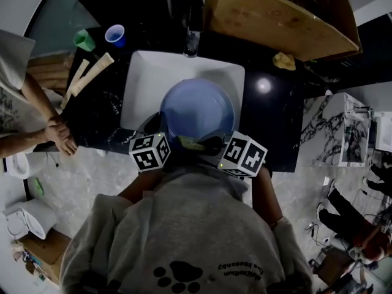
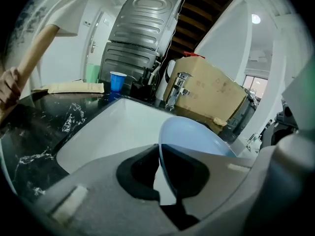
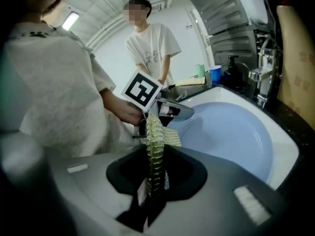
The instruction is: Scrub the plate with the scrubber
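"Looking over the person's shoulder, what's closest?"

"Both grippers, low over the near edge of the sink. The left gripper has its jaws clamped on the near rim of the plate, which runs edge-on between them."

"And the other?"

"The right gripper has its jaws closed on the scrubber, a yellow-green mesh pad standing up out of them. It's at the plate's near rim, just beside the left gripper. Whether it touches the plate, I cannot tell."

"Where's the plate, exactly?"

"Over the near half of the white sink. It's pale blue, with the hollow face up."

"Further out?"

"A bystander's hands rest on the left end of the black counter. The faucet stands at the sink's back edge. Far left, a blue cup and a green cup sit side by side. Far right there's a yellowish lump, and just behind it a big cardboard box."
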### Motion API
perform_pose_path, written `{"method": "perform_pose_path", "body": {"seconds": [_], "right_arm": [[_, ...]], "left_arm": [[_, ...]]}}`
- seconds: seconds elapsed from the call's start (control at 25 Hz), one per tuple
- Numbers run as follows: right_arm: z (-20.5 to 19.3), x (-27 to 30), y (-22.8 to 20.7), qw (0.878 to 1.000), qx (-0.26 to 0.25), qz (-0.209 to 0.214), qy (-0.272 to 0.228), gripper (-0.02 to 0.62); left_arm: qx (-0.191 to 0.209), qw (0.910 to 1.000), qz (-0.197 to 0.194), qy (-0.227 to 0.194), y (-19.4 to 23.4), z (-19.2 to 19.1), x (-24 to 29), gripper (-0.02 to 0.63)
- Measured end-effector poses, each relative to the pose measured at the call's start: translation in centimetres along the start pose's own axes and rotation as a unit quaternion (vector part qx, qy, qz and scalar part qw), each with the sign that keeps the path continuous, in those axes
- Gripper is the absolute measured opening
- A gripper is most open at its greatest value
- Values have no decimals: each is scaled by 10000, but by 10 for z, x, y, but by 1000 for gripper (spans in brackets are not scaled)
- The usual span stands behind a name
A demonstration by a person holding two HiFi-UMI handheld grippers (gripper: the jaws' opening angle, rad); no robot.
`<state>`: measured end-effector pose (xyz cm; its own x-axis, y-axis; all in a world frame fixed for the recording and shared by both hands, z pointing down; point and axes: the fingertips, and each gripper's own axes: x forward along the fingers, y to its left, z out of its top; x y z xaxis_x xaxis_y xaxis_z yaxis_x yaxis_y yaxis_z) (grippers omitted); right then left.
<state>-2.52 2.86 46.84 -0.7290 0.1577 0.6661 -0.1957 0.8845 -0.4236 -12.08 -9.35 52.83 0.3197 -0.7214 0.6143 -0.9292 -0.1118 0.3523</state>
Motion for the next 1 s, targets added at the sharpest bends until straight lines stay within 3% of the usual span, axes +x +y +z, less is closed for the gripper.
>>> {"method": "perform_pose_path", "body": {"seconds": [0.32, 0.64, 1.0], "right_arm": [[28, -22, -45, 9886, 330, -1085, -988, 75], [38, -21, -80, 9766, 676, -1545, -1338, 75], [34, -18, -120, 9661, 1025, -1828, -1509, 75]], "left_arm": [[-558, 9983, -186, -4, 19, 13, -1, 17], [-643, 9973, -317, -143, 33, 44, 20, 20], [-682, 9971, -326, 93, 41, 47, 62, 21]]}}
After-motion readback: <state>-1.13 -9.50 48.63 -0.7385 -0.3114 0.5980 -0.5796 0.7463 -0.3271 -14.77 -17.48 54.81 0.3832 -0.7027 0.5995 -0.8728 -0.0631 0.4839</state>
